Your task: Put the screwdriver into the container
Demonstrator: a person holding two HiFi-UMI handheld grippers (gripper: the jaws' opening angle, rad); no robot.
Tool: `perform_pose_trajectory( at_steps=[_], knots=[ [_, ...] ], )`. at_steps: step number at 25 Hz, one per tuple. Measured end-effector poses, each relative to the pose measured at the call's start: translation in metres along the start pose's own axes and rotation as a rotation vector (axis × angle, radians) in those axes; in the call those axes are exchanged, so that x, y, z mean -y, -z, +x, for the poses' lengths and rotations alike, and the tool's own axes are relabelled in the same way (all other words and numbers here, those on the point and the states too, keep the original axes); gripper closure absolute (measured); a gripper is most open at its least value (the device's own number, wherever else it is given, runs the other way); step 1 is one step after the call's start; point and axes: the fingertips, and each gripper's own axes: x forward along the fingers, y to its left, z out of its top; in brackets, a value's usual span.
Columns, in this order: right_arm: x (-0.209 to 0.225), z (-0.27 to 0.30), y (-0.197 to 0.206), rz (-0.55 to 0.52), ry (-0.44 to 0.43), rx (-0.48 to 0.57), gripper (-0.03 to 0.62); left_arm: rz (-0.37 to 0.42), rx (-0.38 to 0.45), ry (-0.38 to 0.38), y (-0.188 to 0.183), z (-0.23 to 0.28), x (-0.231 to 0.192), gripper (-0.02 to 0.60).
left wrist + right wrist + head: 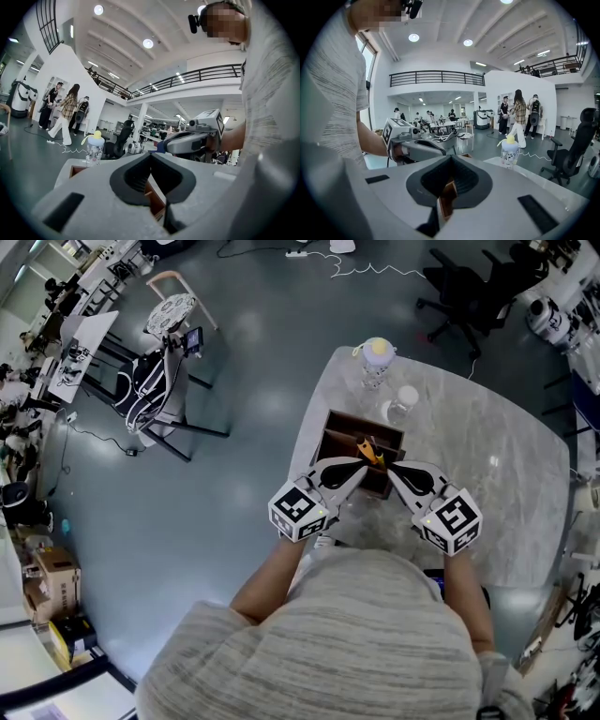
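So the orange-handled screwdriver (368,450) was already sitting in the open brown wooden box container (339,435), leaning up against the wall nearest the person. The box sat by the left edge of the grey marble-look table (506,484).

Both grippers were parked right at that near wall. The left gripper (359,468) came in from one side and the right gripper (394,472) from the other, with their tips almost meeting just in front of the handle. I couldn't tell if either one actually touched it.

The left fingers (136,176) were pressed together at the tips, with only brown wood showing through the gap behind them. Same deal with the right fingers (436,180), fully closed.

A clear bottle with a yellow cap (376,357) stood at the table's far corner. A small clear cup (405,401) sat between it and the box.
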Motion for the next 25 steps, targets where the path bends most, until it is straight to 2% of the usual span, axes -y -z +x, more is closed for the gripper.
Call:
perform_pose_trajectory(
  at_steps=[25],
  knots=[
    [-0.0011,-0.0023,0.0041,-0.014,-0.004,-0.017,0.583,0.004,-0.004,-0.001,0.0025,0.0005,0.005,0.566]
  ],
)
